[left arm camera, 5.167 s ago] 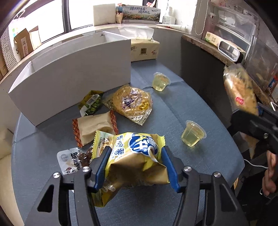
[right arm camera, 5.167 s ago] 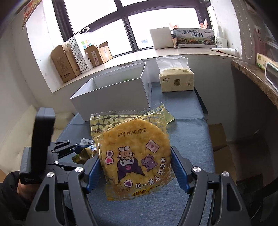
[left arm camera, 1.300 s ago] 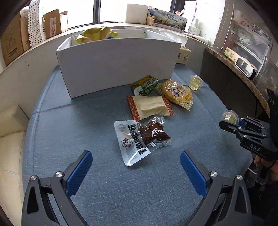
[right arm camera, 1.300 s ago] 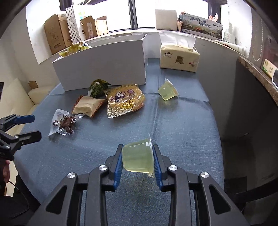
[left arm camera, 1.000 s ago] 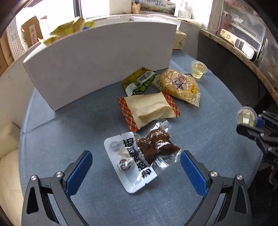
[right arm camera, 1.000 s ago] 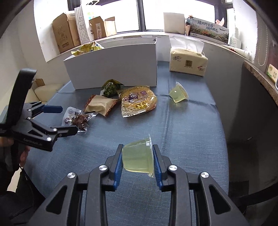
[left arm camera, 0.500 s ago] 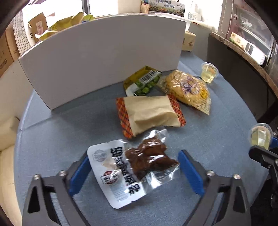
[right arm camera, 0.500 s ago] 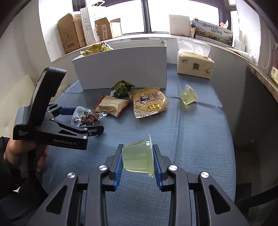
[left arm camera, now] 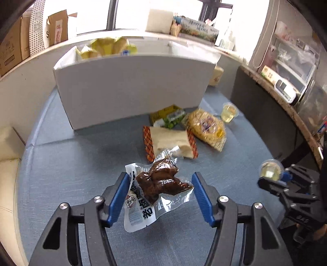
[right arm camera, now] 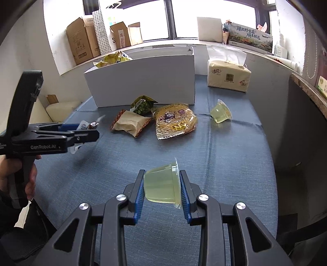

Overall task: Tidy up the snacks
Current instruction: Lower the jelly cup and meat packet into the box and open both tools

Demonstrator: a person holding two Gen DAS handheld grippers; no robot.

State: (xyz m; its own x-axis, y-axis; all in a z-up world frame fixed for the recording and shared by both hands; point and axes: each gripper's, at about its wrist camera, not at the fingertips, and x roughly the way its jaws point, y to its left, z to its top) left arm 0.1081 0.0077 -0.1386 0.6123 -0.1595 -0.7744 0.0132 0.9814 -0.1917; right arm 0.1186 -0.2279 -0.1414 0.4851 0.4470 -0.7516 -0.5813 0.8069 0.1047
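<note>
A clear vacuum pouch of dark braised meat point(left arm camera: 157, 190) hangs lifted above the blue tablecloth point(left arm camera: 77, 163) between the closing left gripper point(left arm camera: 160, 194), while the right gripper point(right arm camera: 161, 189) pinches a pale green jelly cup point(right arm camera: 161, 187) tight.

Round table point(right arm camera: 235, 147) under blue-grey cloth. Bright windows point(right arm camera: 155, 18) at 12 o'clock, daylight pouring in. White sill below, cardboard boxes point(right arm camera: 81, 38) at 10 o'clock. Cream sofa cushion point(right arm camera: 59, 108) at 9 o'clock. Speckled stone counter point(left arm camera: 286, 106) at 3 o'clock, shelves behind.
</note>
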